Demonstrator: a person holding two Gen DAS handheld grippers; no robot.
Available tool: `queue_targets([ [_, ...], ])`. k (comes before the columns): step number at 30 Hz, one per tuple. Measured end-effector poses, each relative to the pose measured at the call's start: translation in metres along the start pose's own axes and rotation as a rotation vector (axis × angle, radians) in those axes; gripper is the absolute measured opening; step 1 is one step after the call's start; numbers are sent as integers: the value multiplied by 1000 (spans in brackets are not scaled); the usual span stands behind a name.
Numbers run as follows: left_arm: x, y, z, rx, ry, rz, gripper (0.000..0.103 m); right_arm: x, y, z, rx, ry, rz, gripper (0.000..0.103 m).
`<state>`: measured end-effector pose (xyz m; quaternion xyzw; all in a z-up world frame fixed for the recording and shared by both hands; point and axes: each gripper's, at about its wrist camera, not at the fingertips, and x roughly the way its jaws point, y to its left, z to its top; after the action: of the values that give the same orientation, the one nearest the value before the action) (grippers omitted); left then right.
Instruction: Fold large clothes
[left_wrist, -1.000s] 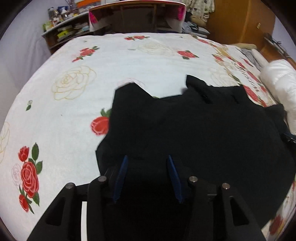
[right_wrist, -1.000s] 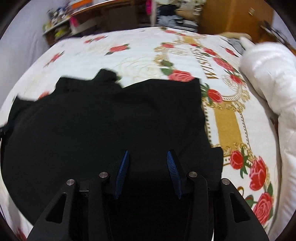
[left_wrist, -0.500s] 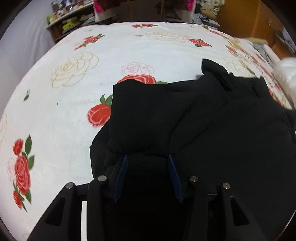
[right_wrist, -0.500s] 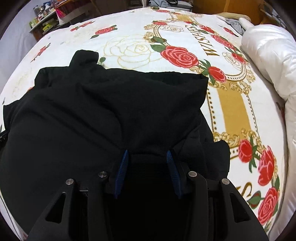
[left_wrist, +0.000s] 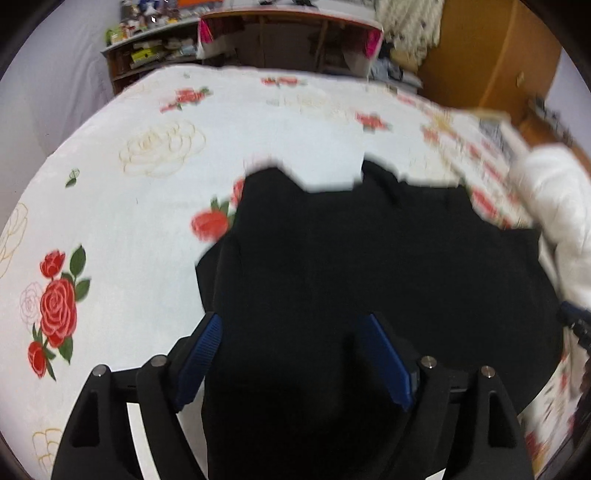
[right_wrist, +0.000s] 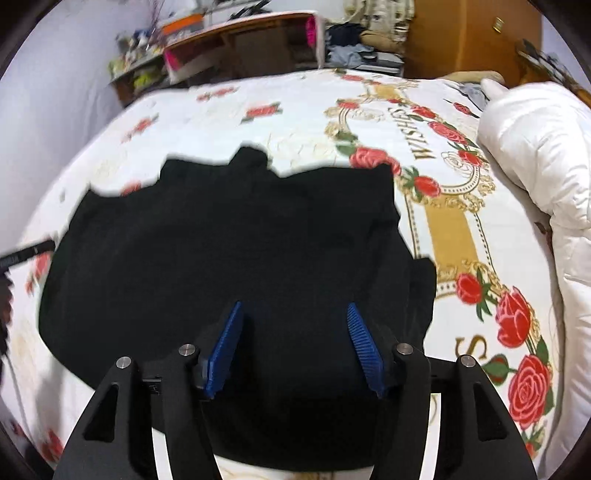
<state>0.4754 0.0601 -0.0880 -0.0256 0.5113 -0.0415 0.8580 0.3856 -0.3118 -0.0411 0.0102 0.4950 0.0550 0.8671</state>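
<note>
Nearest the cams, left gripper (left_wrist: 291, 347) & right gripper (right_wrist: 293, 338) both have blue pads spread wide over the black garment (right_wrist: 229, 251), prob. not pinching any cloth. Garment lies on the rose-print bedspread (left_wrist: 147, 206). White duvet (right_wrist: 535, 155) bunched beyond the garment's right edge; cluttered shelves (left_wrist: 155, 48) further back.

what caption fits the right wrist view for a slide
Right gripper open over a black garment spread on a rose-print bedsheet, white duvet alongside.
</note>
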Motion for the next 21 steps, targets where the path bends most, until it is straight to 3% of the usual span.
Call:
queue_targets([
  [2, 23, 5, -11, -16, 62, 33, 82, 16, 2, -11, -21, 33, -12, 60],
  [4, 33, 6, -16, -38, 56, 41, 90, 32, 0, -17, -16, 61, -1, 60],
  [7, 50, 18, -22, -121, 113, -25, 92, 49, 2, -22, -20, 96, -16, 61],
  [10, 55, 12, -25, -74, 111, 5, 96, 57, 3, -26, -13, 101, -24, 61],
  [12, 56, 12, -24, -103, 122, 8, 97, 56, 1, -27, -2, 103, -19, 61],
  [17, 40, 19, -23, -123, 102, 7, 95, 49, 2, -21, -22, 138, -36, 61],
  [21, 2, 31, -26, -113, 13, -22, 92, 6, -3, -15, -20, 59, 9, 61],
])
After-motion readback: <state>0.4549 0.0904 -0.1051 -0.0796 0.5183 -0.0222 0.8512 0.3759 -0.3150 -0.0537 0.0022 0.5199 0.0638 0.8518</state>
